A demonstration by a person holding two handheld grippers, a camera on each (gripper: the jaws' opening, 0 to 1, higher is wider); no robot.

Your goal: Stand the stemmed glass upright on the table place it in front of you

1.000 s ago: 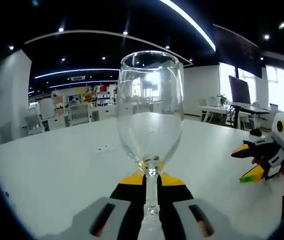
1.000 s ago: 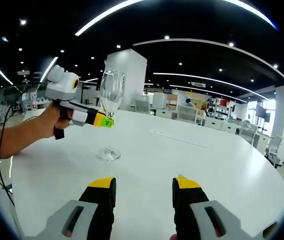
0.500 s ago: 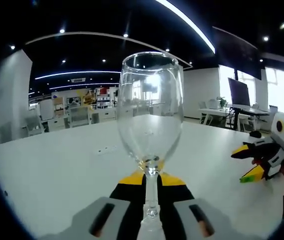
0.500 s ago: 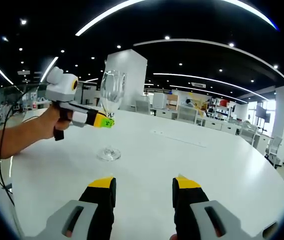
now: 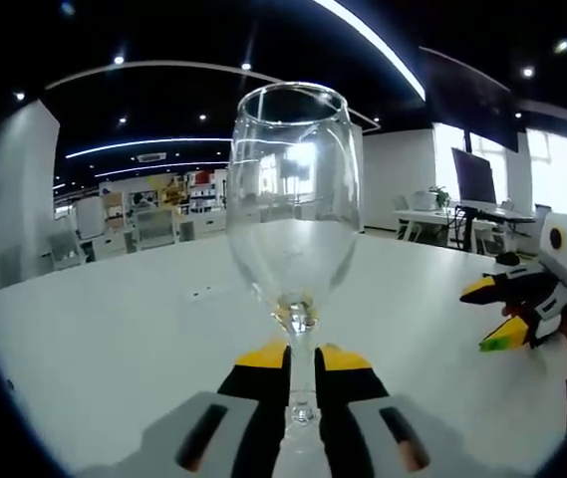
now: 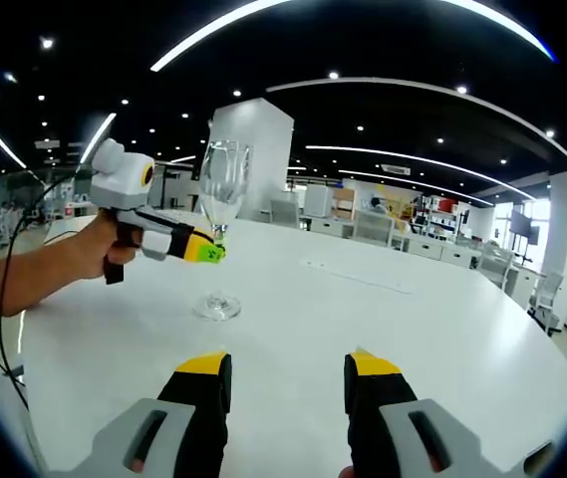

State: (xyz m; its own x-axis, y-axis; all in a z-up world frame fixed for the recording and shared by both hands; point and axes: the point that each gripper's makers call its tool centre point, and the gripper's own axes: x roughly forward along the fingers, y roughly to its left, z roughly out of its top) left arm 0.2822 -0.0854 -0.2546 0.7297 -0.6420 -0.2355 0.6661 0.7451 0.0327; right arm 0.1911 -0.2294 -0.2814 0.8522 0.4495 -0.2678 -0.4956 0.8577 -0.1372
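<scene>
A clear stemmed glass point(image 5: 293, 199) stands upright on the white table point(image 5: 114, 329), its foot flat on the top in the right gripper view point(image 6: 216, 307). My left gripper point(image 5: 301, 358) is open, its yellow-tipped jaws a little apart on either side of the stem, with a narrow gap showing. From the right gripper view, the left gripper point(image 6: 208, 252) is level with the stem, held by a person's hand point(image 6: 114, 249). My right gripper point(image 6: 286, 373) is open with nothing between its jaws, low over the table and short of the glass; it also appears at the right as the right gripper point(image 5: 484, 317).
The white table point(image 6: 413, 329) stretches wide to the right and behind the glass. A black cable point(image 6: 4, 279) hangs by the person's forearm at the left. Desks, chairs and shelves stand far off in the room.
The left gripper's jaws have parted from the stem and the gripper has dipped slightly. The glass stays standing on the table. The right gripper has not moved.
</scene>
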